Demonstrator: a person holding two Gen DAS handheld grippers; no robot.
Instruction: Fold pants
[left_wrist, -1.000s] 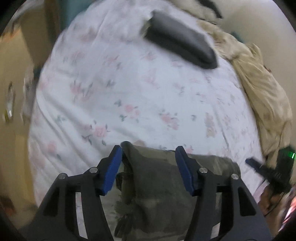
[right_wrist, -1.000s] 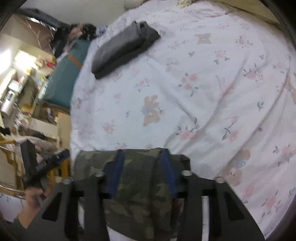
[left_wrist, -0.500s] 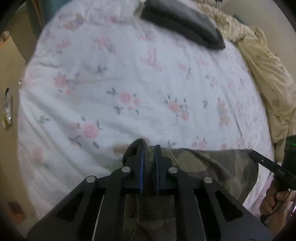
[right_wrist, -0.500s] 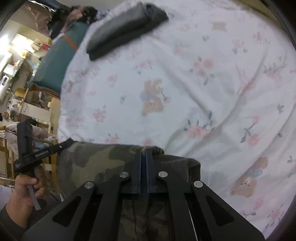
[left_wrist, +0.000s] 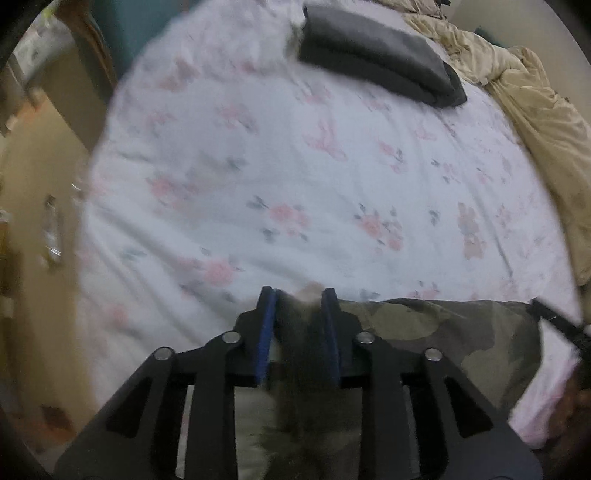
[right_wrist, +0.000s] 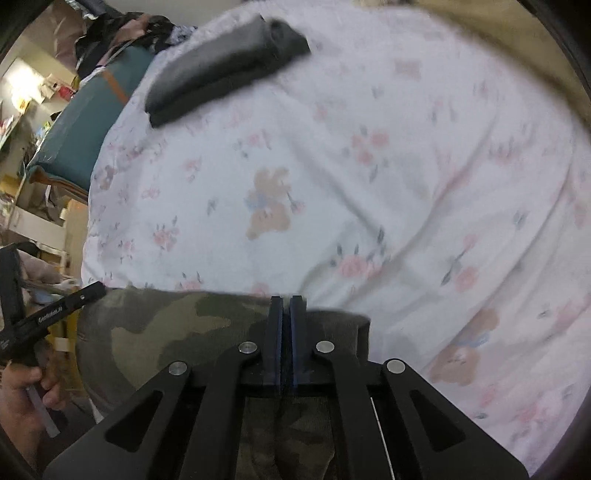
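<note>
Setting: a bed covered by a white floral sheet (left_wrist: 295, 166), printed with pink roses and small bears; views blurred in parts. All positions below were taken relative to this sheet.

1. Left of the sheet: a teal upholstered seat (right_wrist: 85, 122) stood just off the sheet's far left corner, with cluttered shelving beyond it, too blurred to itemise.

2. Far left part of the sheet: a folded dark grey garment (right_wrist: 221, 70) lay flat, well apart from the pants.

3. Near edge of the sheet: camouflage pants (right_wrist: 177, 332), olive and brown, lay bunched across the near edge, hanging partly over it.

4. Left gripper (left_wrist: 298, 299), black with blue pads, stood at the near edge over the left end of the pants. Its jaws were opening; a ridge of dark fabric sat between them, touching the right pad, with a sliver of gap showing at the left pad. The person's left hand (right_wrist: 26, 384) was around its handle.

5. Right gripper (right_wrist: 287, 301), same pattern, stood at the near edge over the right end of the pants. Its jaws were clenched nearly together, pinching a fold of the camouflage cloth.

6. Right side of the sheet: a crumpled beige blanket (left_wrist: 535, 122) lay along the sheet's right margin.
</note>
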